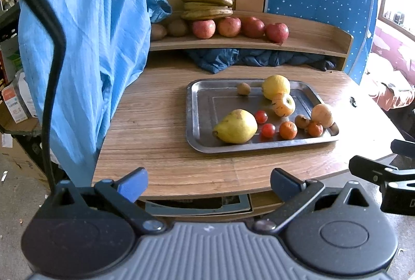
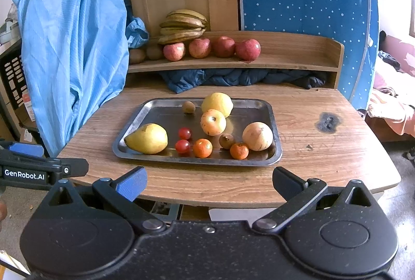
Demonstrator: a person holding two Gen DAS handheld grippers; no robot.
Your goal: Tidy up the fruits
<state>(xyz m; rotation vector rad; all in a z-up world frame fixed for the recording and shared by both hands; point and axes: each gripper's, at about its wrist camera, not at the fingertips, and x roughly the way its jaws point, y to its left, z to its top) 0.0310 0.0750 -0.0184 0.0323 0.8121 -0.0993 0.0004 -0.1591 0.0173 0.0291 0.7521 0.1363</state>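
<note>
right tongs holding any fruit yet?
No. The right tongs stand open and empty, short of the tray where the pear lies.

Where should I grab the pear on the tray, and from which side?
Grip the pear across its fat belly, coming from above at the near-left corner of the tray. It lies on its side, narrow end pointing left, so the neck tapers and would likely slip; cherry tomatoes sit close on its right.

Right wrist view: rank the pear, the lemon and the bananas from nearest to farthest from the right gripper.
1. Pear, front left corner of the tray, nearest the right gripper.
2. Lemon, at the tray's back edge.
3. Bananas, on the shelf behind.
</note>
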